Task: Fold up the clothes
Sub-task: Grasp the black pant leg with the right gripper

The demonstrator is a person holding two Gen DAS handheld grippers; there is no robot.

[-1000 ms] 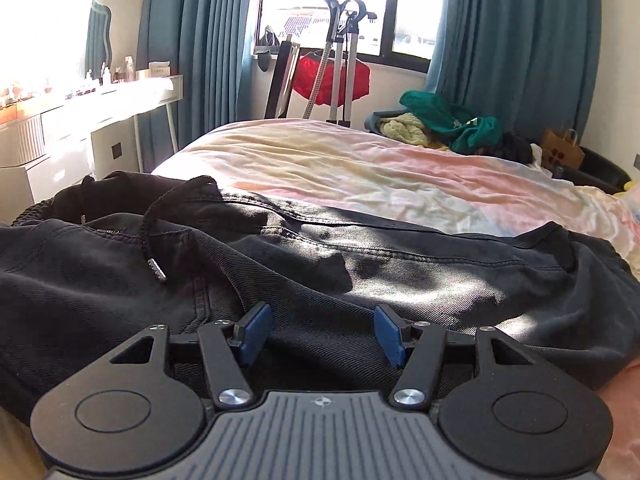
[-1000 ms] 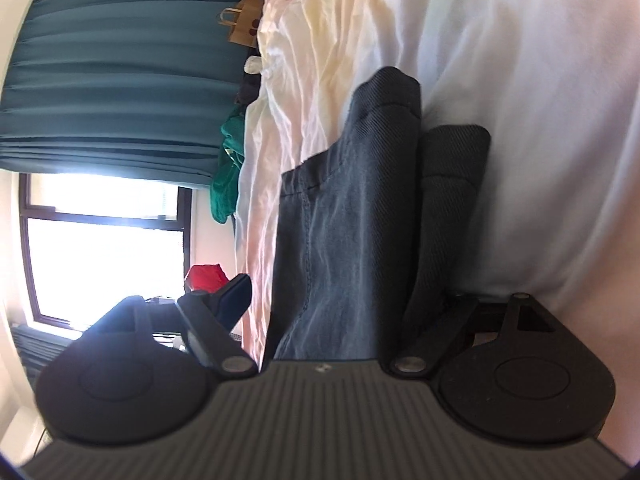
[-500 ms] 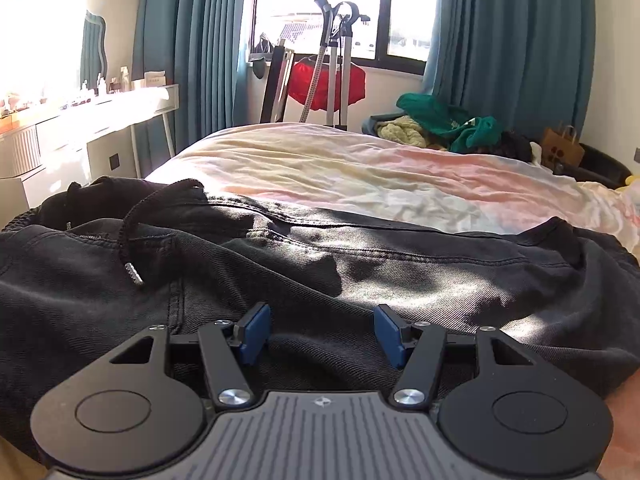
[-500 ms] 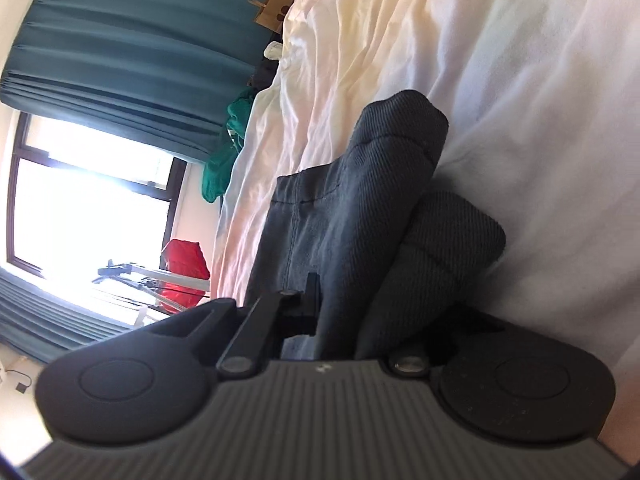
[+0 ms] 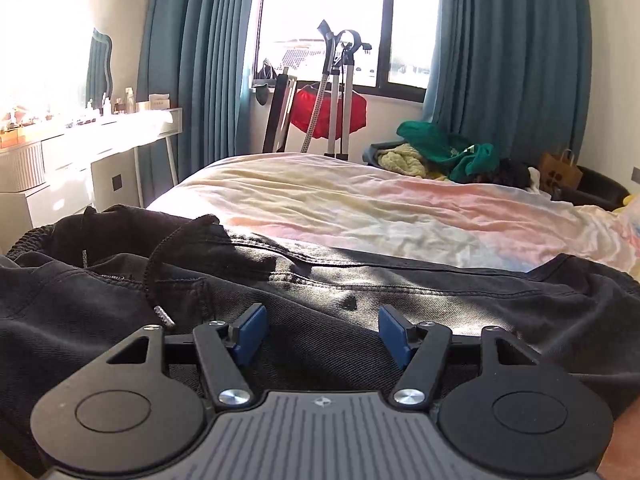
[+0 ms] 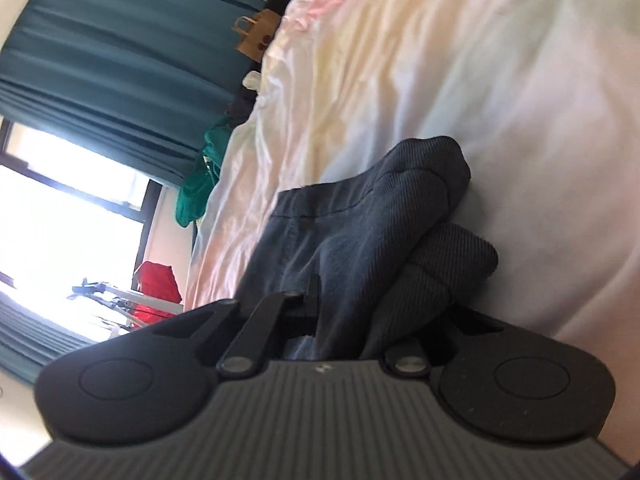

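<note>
Dark grey denim trousers (image 5: 360,300) lie across the near part of the bed, waistband and black drawstring (image 5: 160,264) at the left. My left gripper (image 5: 320,332) is open, its blue pads just above the cloth, holding nothing. In the right wrist view, rolled sideways, my right gripper (image 6: 340,312) is shut on the bunched leg ends of the trousers (image 6: 380,240); the cloth hides its fingertips.
The bed has a pale pink and yellow sheet (image 5: 360,208). Behind it stand a basket of green and yellow clothes (image 5: 440,152), a brown paper bag (image 5: 560,168), a clothes steamer with a red garment (image 5: 332,108) and a white desk (image 5: 80,140) at left.
My right gripper has closed on the trouser leg ends and rolled further, bunching the cloth. The left gripper stays open and has shifted slightly over the trousers; the drawstring lies closer to it.
</note>
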